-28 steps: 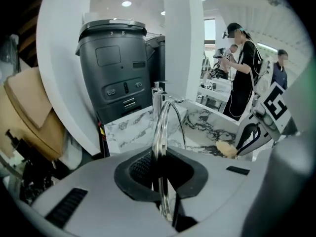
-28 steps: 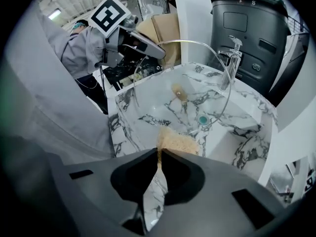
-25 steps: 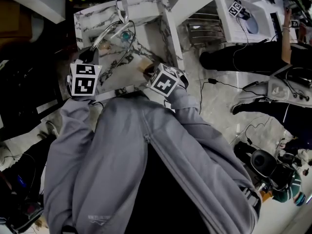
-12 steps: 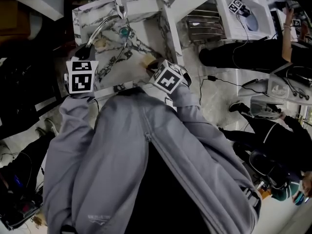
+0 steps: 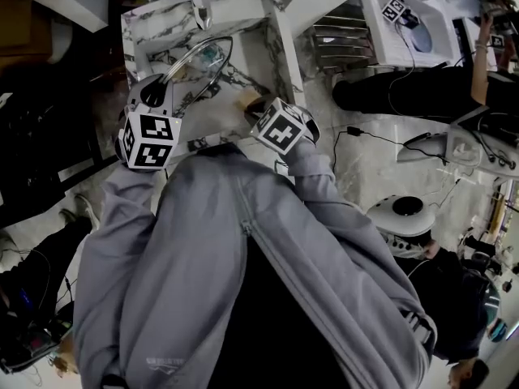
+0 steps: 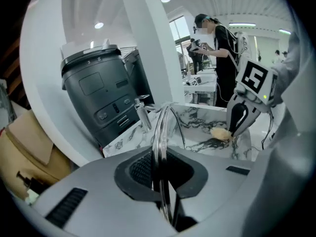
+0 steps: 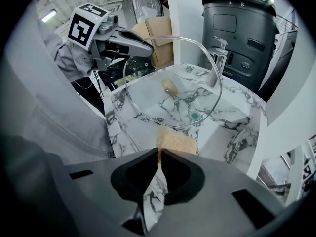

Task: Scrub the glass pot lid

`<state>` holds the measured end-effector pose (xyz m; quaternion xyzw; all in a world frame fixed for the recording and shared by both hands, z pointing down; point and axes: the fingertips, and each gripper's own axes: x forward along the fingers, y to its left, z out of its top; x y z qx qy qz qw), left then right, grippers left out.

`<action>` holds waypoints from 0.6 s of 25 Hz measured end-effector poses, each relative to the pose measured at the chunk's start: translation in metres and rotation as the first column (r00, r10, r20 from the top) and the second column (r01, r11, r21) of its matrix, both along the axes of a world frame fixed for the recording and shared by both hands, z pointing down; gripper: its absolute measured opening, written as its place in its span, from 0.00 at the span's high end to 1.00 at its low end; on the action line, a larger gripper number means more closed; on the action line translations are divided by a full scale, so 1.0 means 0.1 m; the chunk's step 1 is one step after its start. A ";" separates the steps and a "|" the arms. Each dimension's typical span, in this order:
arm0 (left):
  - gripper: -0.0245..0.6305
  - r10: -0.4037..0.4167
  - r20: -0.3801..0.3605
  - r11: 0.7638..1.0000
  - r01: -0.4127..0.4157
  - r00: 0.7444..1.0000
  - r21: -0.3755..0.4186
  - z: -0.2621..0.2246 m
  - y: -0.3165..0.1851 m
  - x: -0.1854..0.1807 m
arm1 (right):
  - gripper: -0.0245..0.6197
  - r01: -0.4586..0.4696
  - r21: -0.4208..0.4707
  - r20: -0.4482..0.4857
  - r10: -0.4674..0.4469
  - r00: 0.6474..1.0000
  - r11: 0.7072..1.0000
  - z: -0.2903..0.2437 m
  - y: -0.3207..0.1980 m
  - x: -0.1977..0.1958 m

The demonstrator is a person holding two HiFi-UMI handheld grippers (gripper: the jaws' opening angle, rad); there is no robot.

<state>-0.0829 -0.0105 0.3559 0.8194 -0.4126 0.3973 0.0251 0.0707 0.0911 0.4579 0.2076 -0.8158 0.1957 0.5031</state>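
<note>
Marble-veined white, the sink [image 5: 280, 55] fills the upper middle of the head view, with a faucet [image 7: 217, 53] at its far rim and a dark grey appliance [image 7: 242, 28] behind it. Over the basin the glass pot lid [image 7: 173, 83] is held clear of the marble and tilted on edge, toward 11 o'clock from the centre of the head view. Its rim is clamped between the nearly closed jaws of the left gripper [image 6: 160, 174], in whose view the lid is seen edge-on, running toward 12 o'clock. A tan knob [image 7: 169, 86] is seen at the lid's middle. The right gripper [image 7: 158, 157] is closed tight on one edge of a tan sponge [image 7: 177, 141], which sticks out toward 12 o'clock and sits just below the lid's lower rim. Whether it touches the glass cannot be told. The step in hand is judged to be bringing the sponge onto the glass for scrubbing. The lid should be kept steady and firmly pinched, since a thin smooth rim may slip. The sponge's flat face should be pressed on and worked in overlapping circles from rim toward knob, with pressure kept moderate so that the lid is not levered out of the jaws.
</note>
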 end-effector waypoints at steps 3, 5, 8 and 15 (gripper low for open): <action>0.91 0.116 0.055 0.990 -0.119 0.992 0.070 -0.03 0.05 0.18 | 0.89 -0.002 0.003 -0.003 0.002 1.000 1.000 0.00 0.00 0.02; 0.91 0.182 0.107 0.973 -0.194 0.978 0.121 -0.03 0.07 0.28 | 0.89 -0.005 0.002 -0.005 0.005 1.000 1.000 0.01 0.00 0.04; 0.91 0.233 0.192 0.945 -0.268 0.953 0.185 0.00 0.10 0.38 | 0.89 -0.007 0.002 -0.005 0.007 1.000 1.000 0.01 0.00 0.06; 0.91 0.279 0.324 0.885 -0.373 0.904 0.279 0.10 0.08 0.53 | 0.89 -0.030 -0.009 -0.006 0.030 1.000 1.000 0.05 0.04 0.12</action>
